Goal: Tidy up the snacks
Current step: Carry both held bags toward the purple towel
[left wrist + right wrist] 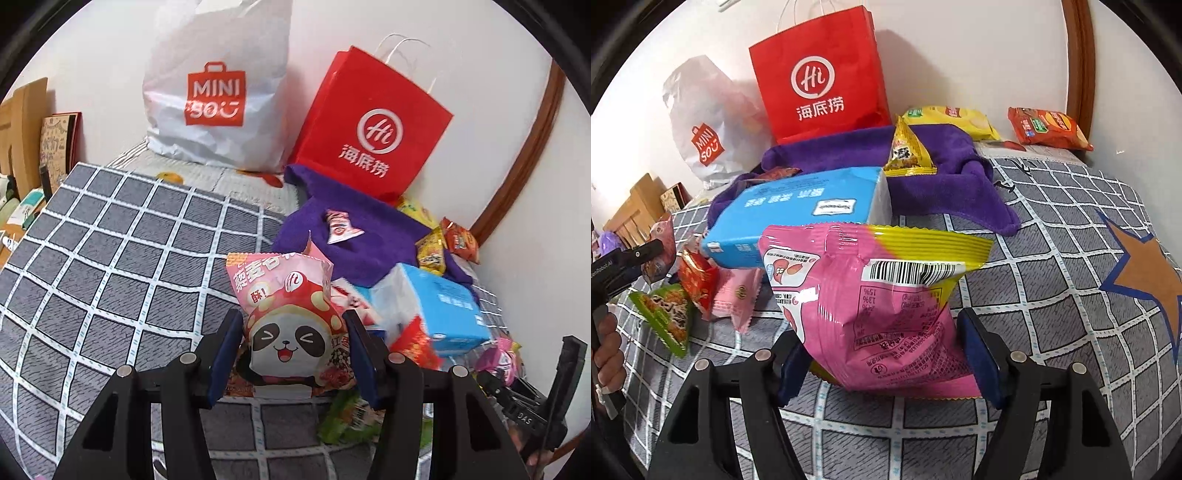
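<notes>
Both wrist views look down close along their fingers, sharing the red bag (373, 129) (820, 74).

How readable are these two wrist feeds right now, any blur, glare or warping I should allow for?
Left wrist view: the panda snack packet between the fingers is sharp, but the blue tissue pack and the red packets beside it are smeared; the checked bedcover bows strongly. Right wrist view: mostly sharp, with glare streaks across the pink and yellow snack bag; the red Haidilao bag throws a soft shadow on the wall.

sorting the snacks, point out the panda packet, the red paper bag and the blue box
panda packet (291, 343), left wrist view, panda face
red paper bag (820, 85), right wrist view, white logo
blue box (812, 205), right wrist view, top face
</notes>
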`<state>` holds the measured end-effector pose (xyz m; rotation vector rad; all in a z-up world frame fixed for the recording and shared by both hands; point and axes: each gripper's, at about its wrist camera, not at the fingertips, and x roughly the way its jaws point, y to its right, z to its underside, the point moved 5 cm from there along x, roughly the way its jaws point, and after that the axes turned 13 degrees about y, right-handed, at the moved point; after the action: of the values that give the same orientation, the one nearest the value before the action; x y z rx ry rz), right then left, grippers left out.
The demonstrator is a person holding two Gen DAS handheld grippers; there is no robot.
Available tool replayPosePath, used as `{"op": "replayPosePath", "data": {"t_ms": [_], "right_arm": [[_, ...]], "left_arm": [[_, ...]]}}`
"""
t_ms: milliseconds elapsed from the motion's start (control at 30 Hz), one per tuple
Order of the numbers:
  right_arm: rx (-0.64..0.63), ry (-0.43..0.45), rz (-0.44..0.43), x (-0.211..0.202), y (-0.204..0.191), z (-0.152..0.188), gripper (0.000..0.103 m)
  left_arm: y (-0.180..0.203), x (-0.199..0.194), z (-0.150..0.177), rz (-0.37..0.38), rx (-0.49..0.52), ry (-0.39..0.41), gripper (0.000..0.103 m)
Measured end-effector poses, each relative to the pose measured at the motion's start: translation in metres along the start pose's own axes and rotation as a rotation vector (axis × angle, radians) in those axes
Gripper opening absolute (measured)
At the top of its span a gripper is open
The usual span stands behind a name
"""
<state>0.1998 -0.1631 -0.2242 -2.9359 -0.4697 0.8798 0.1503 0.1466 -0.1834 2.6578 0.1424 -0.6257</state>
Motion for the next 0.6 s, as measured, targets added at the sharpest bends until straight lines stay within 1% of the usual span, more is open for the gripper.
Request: {"op": "replayPosePath", "data": {"t_ms": [200,400,600], "right_arm": [[-0.006,0.038,-0.007,-0.016,-0.006,-0.008,0.073],[-0.005,0.069,-0.041,-0.032,-0.014,-0.014,0.073],[-0.012,0.094,-0.052,-0.045,-0.021,-0.019,0.073]], "left_arm": [[0.009,-0.017,-0.006,0.011,0.012,0.023,0.053],[0.014,-0.034,-0.008,0.044,-0.003,0.034,0.053],[0.022,-0.046,-0.01,0.073,-0.006,0.042,0.053]]}}
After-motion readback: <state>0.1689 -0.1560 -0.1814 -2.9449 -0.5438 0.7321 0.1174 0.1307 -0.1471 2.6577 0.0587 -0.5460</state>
